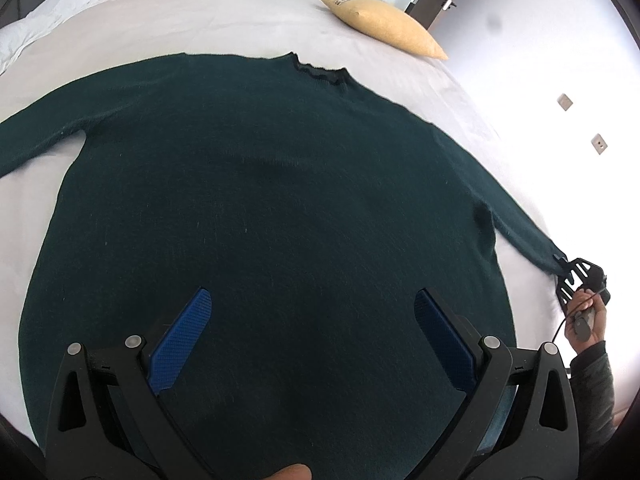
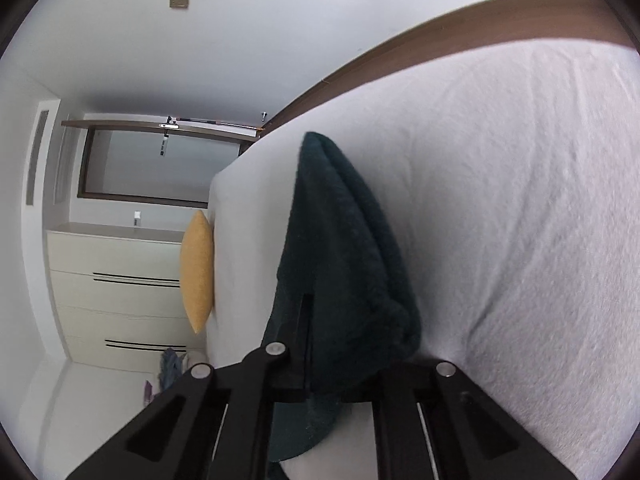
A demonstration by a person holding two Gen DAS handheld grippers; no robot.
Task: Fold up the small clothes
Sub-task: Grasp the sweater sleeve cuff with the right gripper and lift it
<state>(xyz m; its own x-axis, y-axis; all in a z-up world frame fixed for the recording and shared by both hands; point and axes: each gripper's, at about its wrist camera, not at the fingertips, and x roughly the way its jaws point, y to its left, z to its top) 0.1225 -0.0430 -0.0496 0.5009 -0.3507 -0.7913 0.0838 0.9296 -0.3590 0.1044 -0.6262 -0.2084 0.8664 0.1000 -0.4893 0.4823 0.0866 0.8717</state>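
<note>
Green sweater [image 1: 260,208] lies flat on the bed [image 1: 168,28]. Left gripper [image 1: 312,312] hovers over its hem, jaws wide apart; right gripper [image 2: 310,344] clamps the sleeve cuff [image 2: 344,264]. Pulling too hard could drag the body askew

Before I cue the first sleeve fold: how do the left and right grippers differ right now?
The left gripper is open, blue pads spread, hovering over the dark green sweater's body, gripping nothing. The right gripper is shut on the sleeve cuff at the side of the white bed. The left looks down across the sweater; the right is turned sideways. Both are black handheld two-finger grippers.
</note>
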